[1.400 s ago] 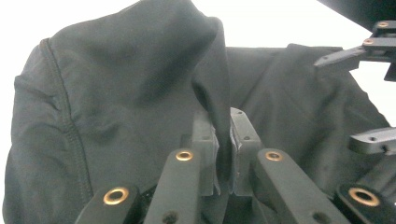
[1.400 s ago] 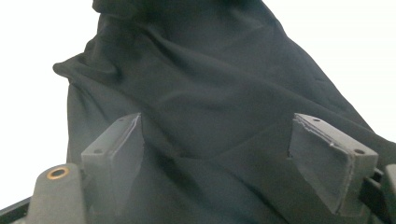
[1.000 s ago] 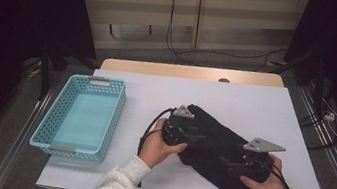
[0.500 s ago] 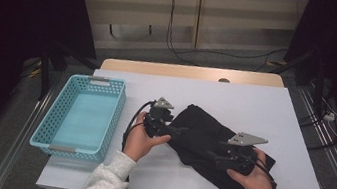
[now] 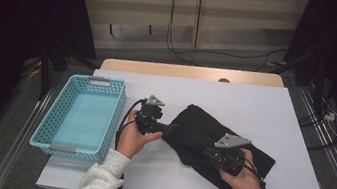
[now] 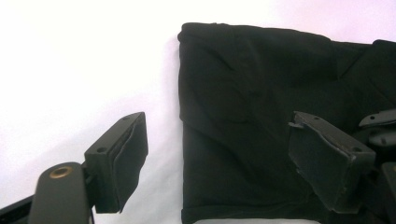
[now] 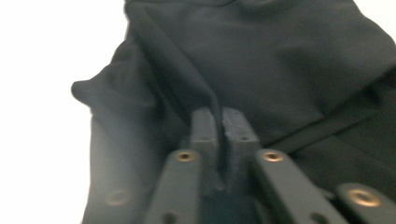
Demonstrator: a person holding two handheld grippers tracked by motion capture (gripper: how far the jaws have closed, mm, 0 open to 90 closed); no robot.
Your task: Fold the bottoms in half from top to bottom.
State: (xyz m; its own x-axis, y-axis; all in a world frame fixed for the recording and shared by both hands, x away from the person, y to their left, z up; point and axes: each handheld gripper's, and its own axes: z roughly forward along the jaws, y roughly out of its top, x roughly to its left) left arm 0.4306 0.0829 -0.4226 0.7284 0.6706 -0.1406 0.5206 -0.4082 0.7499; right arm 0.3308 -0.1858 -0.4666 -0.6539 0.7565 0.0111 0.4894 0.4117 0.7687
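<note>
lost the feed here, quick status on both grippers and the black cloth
Left gripper open, just released, at black cloth edge. Right gripper shut on a cloth fold. Blue basket off left, nothing in the way.

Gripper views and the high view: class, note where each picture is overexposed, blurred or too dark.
Left gripper view: the table is blown out white, the black cloth sharp. Right gripper view: soft blur on the right gripper and cloth folds. High view: evenly lit table, dark surroundings.

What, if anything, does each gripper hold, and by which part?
The right gripper pinches a raised fold of the black garment. The left gripper is open and holds nothing.
</note>
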